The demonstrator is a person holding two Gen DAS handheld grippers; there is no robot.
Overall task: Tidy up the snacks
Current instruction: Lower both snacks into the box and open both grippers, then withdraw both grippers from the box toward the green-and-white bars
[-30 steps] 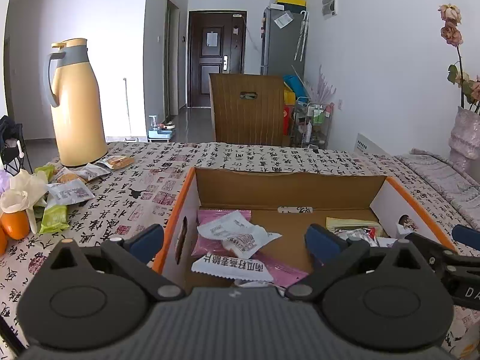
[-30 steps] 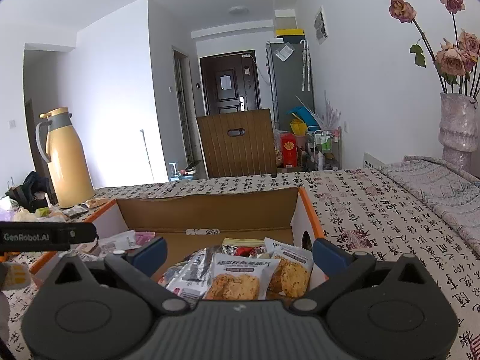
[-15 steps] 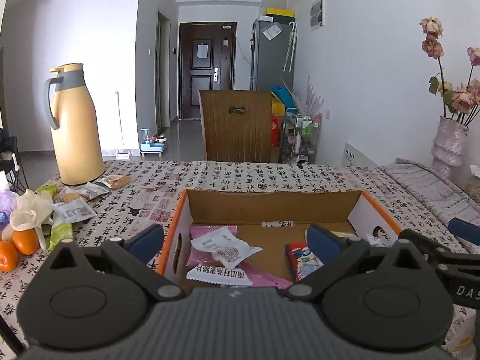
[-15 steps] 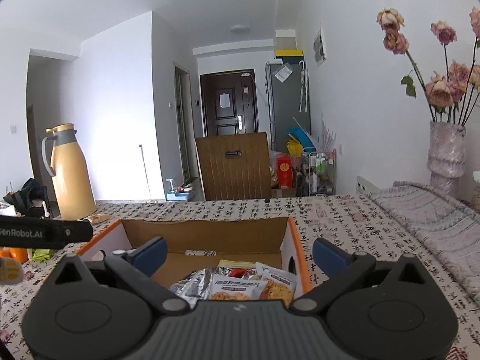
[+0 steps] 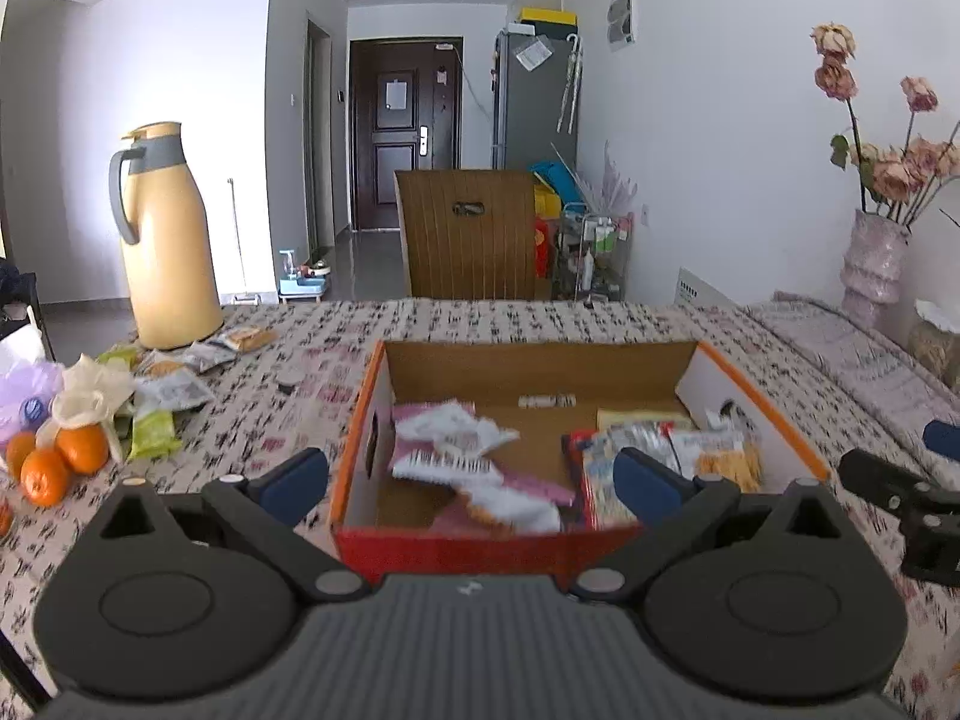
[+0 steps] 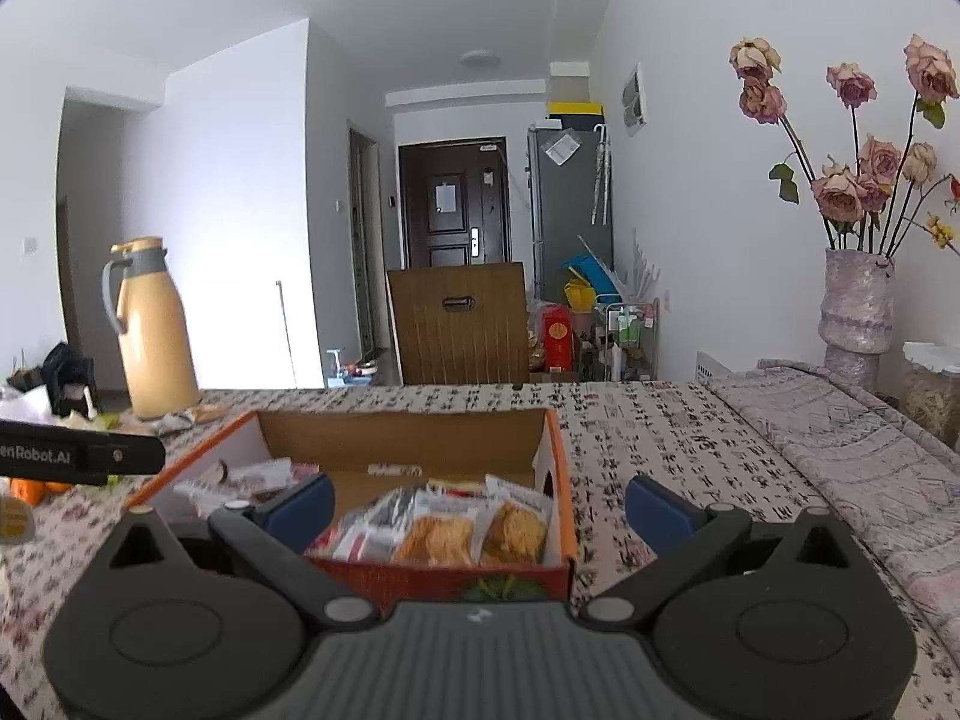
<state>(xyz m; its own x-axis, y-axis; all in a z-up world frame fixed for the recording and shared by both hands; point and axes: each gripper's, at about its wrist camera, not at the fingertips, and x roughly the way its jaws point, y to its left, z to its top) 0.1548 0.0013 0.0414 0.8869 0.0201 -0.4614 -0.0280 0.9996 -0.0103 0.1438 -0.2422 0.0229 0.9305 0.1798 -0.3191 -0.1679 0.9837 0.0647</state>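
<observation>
Jaws on the left gripper (image 5: pixel 471 483) are wide open and hold nothing. Jaws on the right gripper (image 6: pixel 480 507) are wide open and empty too. Both grippers sit near the front of the orange cardboard box (image 5: pixel 762 402) on the table with the black-and-white printed cloth (image 5: pixel 288 414). Pink and white snack packets (image 5: pixel 462 450) lie in the left part of the box. Clear packets of golden crackers (image 6: pixel 444 531) lie in the right part. More loose packets (image 5: pixel 174 390) lie by the tall yellow jug (image 5: pixel 165 240), well apart from the box. Round oranges (image 5: pixel 57 459) sit near them.
</observation>
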